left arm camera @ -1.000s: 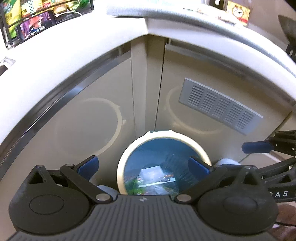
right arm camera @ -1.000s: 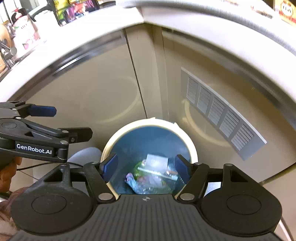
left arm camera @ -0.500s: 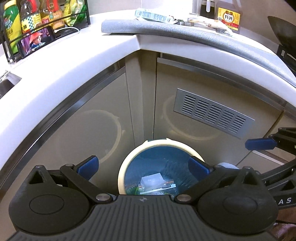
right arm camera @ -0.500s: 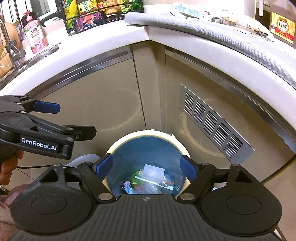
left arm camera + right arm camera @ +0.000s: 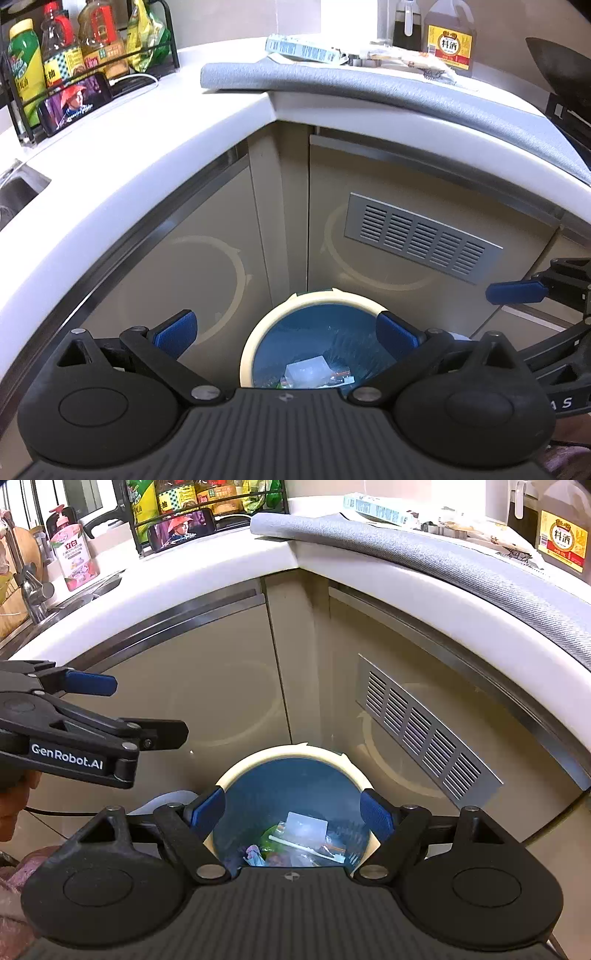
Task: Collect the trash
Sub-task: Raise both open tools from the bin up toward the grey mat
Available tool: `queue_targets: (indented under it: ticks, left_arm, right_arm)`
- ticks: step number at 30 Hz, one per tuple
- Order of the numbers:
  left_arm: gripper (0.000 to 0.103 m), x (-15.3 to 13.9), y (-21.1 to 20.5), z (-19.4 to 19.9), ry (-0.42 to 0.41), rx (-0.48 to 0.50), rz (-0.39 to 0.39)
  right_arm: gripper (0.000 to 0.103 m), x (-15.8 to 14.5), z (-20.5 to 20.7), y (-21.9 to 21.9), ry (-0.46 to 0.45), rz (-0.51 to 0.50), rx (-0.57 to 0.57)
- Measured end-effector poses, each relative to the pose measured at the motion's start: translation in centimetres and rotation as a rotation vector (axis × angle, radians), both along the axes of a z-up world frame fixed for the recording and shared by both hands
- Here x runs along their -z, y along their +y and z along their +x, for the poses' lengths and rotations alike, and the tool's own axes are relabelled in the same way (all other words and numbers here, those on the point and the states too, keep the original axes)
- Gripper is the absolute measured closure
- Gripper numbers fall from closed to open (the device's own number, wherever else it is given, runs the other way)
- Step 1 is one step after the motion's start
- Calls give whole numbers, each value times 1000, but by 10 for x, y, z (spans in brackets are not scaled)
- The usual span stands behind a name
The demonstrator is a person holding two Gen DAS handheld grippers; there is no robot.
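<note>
A cream-rimmed bin [image 5: 314, 297] with a blue liner stands on the floor in the cabinet corner. It holds a clear plastic piece [image 5: 308, 371] and other wrappers. My left gripper [image 5: 286, 330] hangs open above it with nothing between its pads. In the right wrist view the same bin [image 5: 288, 751] holds the clear piece [image 5: 306, 825] and a green scrap. My right gripper [image 5: 291, 812] is open and empty over it. A flat packet [image 5: 303, 50] and crumpled wrappers [image 5: 406, 61] lie on the grey mat [image 5: 369, 85] on the counter.
The white counter [image 5: 147, 155] curves around the corner above beige cabinet doors with a metal vent [image 5: 421, 236]. A bottle rack [image 5: 74, 48] and a phone [image 5: 74, 103] stand at the back left. A sink [image 5: 66, 598], a soap bottle [image 5: 72, 550] and a sauce jug [image 5: 448, 37] are nearby.
Both views have lifted and tilted up, so the countertop and its packets now show and the bin sits lower. The right gripper's jaws stand wider than a second ago.
</note>
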State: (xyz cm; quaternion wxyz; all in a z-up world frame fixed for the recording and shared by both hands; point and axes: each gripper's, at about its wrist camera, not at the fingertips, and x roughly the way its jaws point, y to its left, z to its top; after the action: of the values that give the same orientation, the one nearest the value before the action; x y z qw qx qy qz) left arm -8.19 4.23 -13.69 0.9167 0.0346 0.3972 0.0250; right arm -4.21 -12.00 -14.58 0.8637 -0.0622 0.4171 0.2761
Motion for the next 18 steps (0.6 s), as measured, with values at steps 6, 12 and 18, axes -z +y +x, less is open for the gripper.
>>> queue_targets:
  ticks: [6, 12, 18]
  left_arm:
    - [0, -17, -1, 0, -35, -13, -5]
    - [0, -41, -3, 2, -85, -7, -10]
    - [0, -72, -11, 2, -168, 25, 27]
  right_arm:
    - [21, -8, -4, -4, -23, 7, 5]
    - [20, -20, -6, -8, -55, 22, 4]
    - [18, -40, -6, -15, -86, 58, 3]
